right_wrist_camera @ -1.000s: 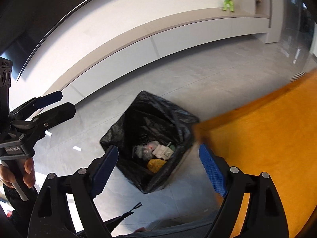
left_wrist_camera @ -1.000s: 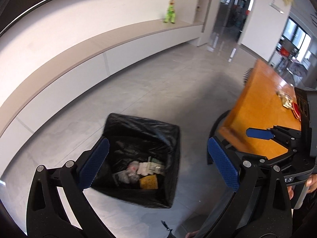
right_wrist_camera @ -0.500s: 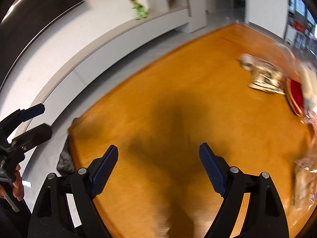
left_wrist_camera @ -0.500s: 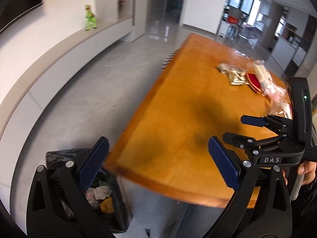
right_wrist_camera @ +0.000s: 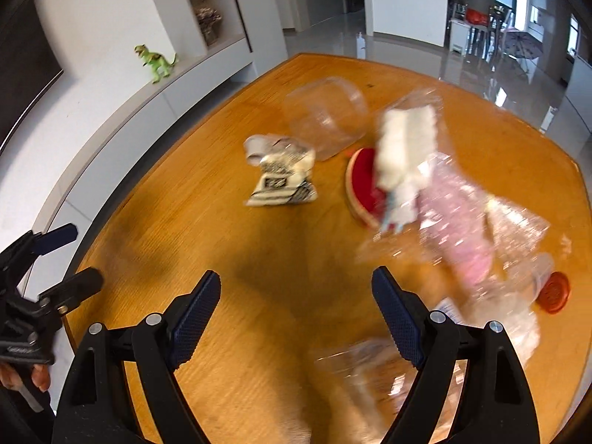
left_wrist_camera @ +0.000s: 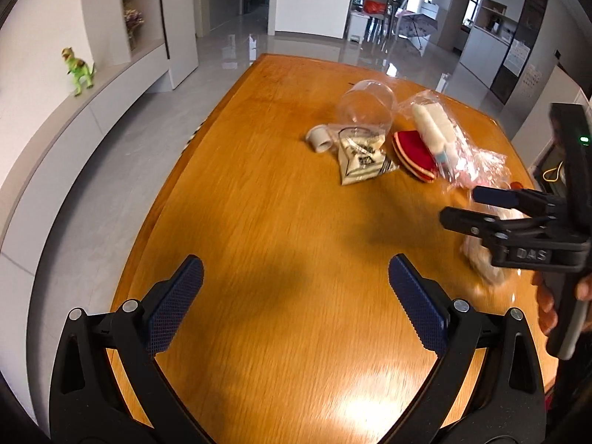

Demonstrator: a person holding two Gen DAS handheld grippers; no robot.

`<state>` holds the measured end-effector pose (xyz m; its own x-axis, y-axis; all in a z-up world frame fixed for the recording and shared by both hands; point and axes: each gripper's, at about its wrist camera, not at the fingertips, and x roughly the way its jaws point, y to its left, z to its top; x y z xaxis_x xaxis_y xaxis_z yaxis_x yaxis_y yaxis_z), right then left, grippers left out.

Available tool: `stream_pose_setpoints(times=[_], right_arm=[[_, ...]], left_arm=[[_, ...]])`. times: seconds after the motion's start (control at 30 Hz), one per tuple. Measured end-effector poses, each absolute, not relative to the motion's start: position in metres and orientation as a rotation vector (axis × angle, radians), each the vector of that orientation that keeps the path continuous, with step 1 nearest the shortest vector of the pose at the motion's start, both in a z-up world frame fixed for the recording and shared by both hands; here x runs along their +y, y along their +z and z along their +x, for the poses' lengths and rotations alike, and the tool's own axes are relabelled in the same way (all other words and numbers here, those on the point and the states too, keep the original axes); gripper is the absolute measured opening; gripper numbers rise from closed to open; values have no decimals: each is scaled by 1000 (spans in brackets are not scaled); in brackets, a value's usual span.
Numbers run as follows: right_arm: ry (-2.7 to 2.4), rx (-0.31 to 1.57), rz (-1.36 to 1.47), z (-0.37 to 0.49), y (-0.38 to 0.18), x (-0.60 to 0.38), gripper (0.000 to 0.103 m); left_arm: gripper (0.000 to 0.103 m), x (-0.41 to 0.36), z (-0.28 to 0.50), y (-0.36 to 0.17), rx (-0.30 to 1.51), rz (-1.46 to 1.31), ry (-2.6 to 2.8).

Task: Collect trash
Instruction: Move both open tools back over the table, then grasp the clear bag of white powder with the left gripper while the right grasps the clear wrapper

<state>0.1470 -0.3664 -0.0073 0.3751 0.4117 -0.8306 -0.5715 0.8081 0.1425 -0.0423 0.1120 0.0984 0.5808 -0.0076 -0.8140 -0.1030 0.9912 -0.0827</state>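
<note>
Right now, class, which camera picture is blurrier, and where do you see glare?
Right wrist view: heavy motion blur smears the plastic bags and printed packet. Left wrist view: sharper; glare on the table near its front edge, and fisheye bending of the walls.

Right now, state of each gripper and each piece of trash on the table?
left gripper: open, empty, above bare table.
right gripper: open, empty, near the wrappers.
clear dome: on its side.
printed packet: flat on table.
white roll: lying beside the packet.
red disc: flat, partly under the clear bag.
clear bag: lying with white sticks inside.
orange cap: flat, at table edge.
</note>
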Motion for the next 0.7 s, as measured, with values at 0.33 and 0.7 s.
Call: stream_pose_setpoints(times=[0.33, 0.7], right_arm=[[539, 994, -181, 222, 8, -377, 84], [494, 1031, -209, 266, -13, -374, 73]], left_arm=[[97, 84, 58, 74, 1032, -81, 31], [97, 64, 127, 35, 1110, -92, 20]])
